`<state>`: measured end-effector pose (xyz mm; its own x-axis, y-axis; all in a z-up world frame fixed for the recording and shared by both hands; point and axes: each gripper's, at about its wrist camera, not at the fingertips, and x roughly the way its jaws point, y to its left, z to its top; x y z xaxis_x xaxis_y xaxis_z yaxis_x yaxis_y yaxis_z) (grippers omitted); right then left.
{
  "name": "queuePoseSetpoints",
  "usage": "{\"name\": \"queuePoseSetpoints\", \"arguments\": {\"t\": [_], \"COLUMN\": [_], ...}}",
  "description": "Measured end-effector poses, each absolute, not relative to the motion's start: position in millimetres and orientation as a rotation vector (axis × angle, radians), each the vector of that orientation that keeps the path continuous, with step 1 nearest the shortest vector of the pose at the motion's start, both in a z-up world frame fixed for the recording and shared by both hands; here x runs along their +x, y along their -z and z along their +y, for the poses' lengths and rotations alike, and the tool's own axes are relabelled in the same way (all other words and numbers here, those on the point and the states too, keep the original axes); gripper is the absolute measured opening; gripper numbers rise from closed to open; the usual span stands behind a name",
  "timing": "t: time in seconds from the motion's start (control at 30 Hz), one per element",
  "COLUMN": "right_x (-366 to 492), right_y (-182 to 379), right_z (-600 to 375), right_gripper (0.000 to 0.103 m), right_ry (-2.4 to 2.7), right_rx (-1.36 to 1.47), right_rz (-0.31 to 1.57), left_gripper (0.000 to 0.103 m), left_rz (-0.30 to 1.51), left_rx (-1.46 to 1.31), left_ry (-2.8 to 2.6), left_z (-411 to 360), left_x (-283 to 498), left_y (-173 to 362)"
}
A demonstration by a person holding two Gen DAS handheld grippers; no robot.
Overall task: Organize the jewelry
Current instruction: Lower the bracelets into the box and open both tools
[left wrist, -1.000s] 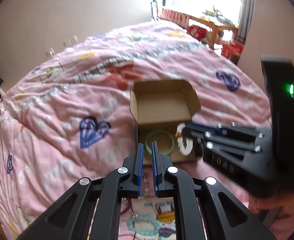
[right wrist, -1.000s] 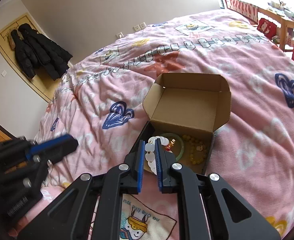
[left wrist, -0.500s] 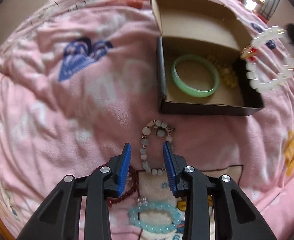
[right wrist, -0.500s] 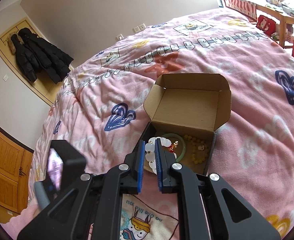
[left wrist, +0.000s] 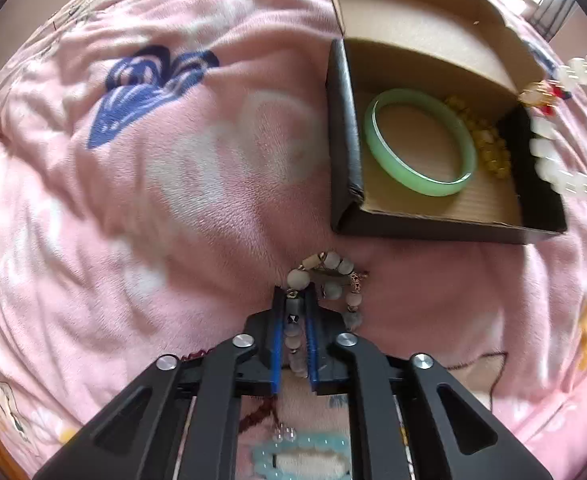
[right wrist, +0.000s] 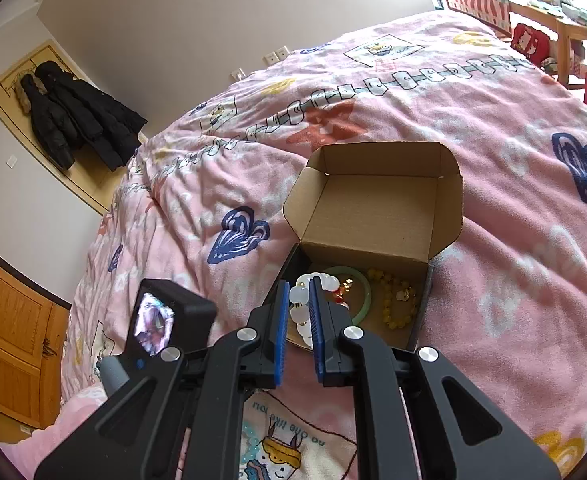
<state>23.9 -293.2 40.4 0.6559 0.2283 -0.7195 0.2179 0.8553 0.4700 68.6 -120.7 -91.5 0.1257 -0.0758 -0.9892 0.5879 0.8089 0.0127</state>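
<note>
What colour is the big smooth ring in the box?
The bangle is pale green. It shows best in the left wrist view.

Below my right jaws, the cartoon patch (right wrist: 289, 440) printed on the pink blanket (right wrist: 493, 320) carries a line of handwriting-style letters, upside down from here; it seems to read "no one like you". I can read nothing else.
</note>
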Motion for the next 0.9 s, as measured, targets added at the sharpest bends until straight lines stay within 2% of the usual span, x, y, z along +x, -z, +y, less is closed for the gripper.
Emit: {"name": "queuePoseSetpoints", "arguments": {"t": [0.33, 0.53, 0.9], "right_x": [19.1, 16.4, 15.5], "right_y": [-45.5, -47.8, -43.1], "right_z": [-299.7, -305.5, -316.6], "right_gripper": [0.011, 0.011, 0.011], "right_ry": [0.003, 0.013, 0.052], "right_rx": [0.583, 0.594, 0.612], "right_rz": [0.842, 0.828, 0.822], "left_gripper": [0.01, 0.01, 0.01], "left_rz": [1.165, 1.01, 0.922], "left_rx": [0.376, 0.376, 0.444], "left_ry": [0.596, 0.629, 0.628], "left_z": [-107.0, -131.7, -179.5], "left_x": [35.8, 24.8, 28.4], "left_y": [-5.9, -69.2, -66.1]}}
